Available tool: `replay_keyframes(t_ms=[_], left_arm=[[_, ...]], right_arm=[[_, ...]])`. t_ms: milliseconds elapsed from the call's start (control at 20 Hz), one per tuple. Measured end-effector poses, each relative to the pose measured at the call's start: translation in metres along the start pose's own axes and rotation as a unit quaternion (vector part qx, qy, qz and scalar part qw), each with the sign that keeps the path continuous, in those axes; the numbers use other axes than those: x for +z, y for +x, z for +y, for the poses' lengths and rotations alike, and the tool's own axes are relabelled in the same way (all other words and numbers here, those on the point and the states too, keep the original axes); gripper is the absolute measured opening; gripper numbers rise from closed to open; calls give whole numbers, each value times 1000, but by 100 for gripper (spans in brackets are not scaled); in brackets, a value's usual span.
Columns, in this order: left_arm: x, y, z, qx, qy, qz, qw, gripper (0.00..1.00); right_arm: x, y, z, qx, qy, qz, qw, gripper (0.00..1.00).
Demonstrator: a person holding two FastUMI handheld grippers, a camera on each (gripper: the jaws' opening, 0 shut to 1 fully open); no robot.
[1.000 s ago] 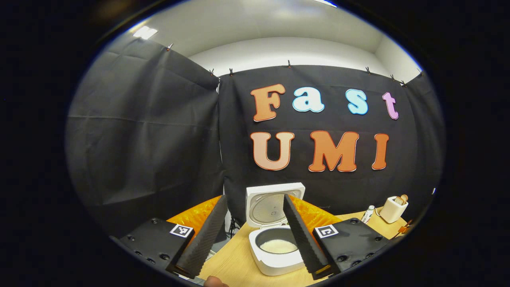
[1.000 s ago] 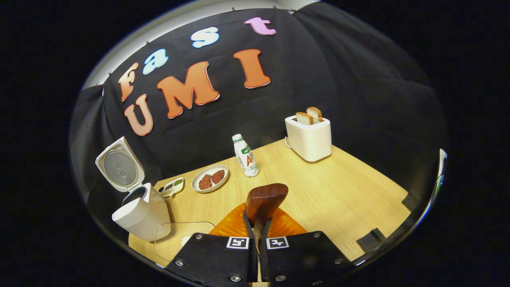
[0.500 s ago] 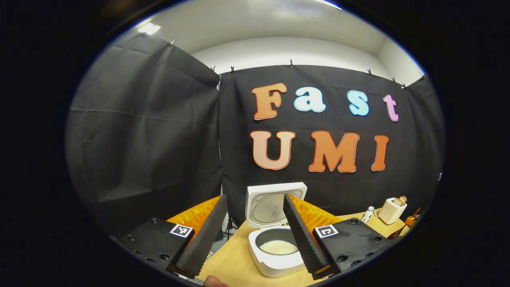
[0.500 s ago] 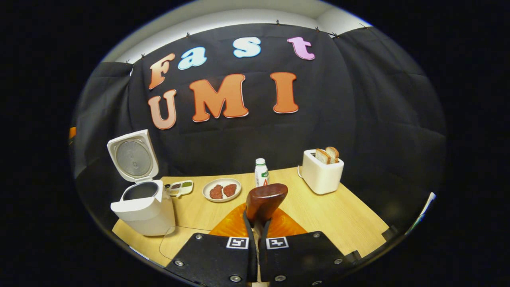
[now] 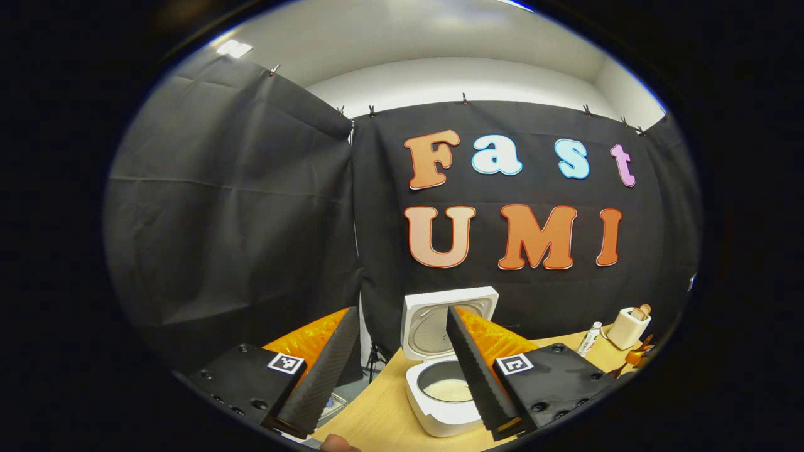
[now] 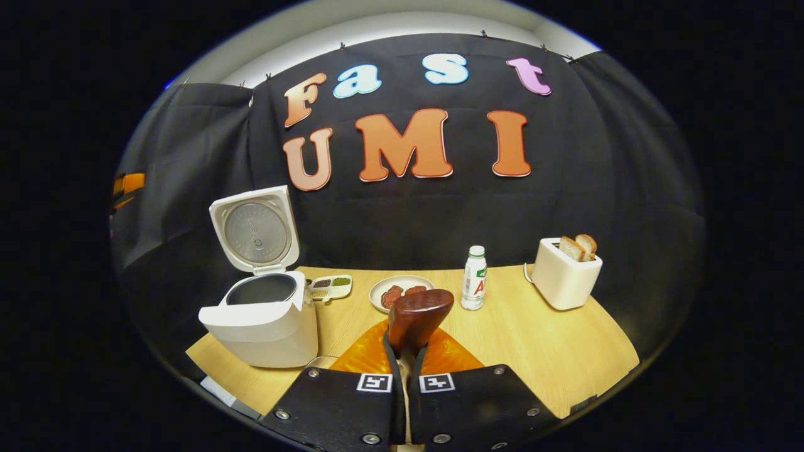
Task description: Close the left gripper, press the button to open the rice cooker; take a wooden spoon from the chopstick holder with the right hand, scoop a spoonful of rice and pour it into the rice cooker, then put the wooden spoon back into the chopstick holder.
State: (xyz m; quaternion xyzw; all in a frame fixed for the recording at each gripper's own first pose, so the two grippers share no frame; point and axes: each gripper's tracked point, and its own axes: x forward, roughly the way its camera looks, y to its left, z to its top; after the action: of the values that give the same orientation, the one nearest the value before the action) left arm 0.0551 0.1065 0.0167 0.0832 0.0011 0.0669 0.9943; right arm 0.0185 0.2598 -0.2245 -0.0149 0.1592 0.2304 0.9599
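Between the left gripper's fingers: rice cooker [image 5: 447,392], lid up, white rice in the pot, standing just ahead on the tabletop [image 5: 377,420].
Left gripper [image 5: 402,370]: jaws spread wide, holding nothing.
Right gripper view, spoon: wooden spoon [image 6: 416,317] sticks straight out along the fingers, bowl forward and empty.
Right gripper [image 6: 405,370]: jaws pressed on the spoon's handle.
Cooker from the spoon: ahead and to the left [image 6: 264,314], open.
Return target: chopstick holder not made out; the spoon's long axis will likely need turning upright to go back in.
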Motion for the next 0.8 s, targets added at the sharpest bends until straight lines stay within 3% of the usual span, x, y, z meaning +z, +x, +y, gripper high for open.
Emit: replay_keyframes(t_ms=[450, 650, 800], left_arm=[[-11, 0, 12, 24, 13, 14, 1000, 95], [-18, 3, 12, 24, 18, 24, 999, 98], [-23, 4, 12, 27, 17, 30, 999, 96]], right_arm=[[-63, 38, 17, 13, -65, 28, 997, 2], [-75, 44, 19, 14, -28, 32, 999, 2], [-87, 40, 26, 26, 31, 46, 998, 2]])
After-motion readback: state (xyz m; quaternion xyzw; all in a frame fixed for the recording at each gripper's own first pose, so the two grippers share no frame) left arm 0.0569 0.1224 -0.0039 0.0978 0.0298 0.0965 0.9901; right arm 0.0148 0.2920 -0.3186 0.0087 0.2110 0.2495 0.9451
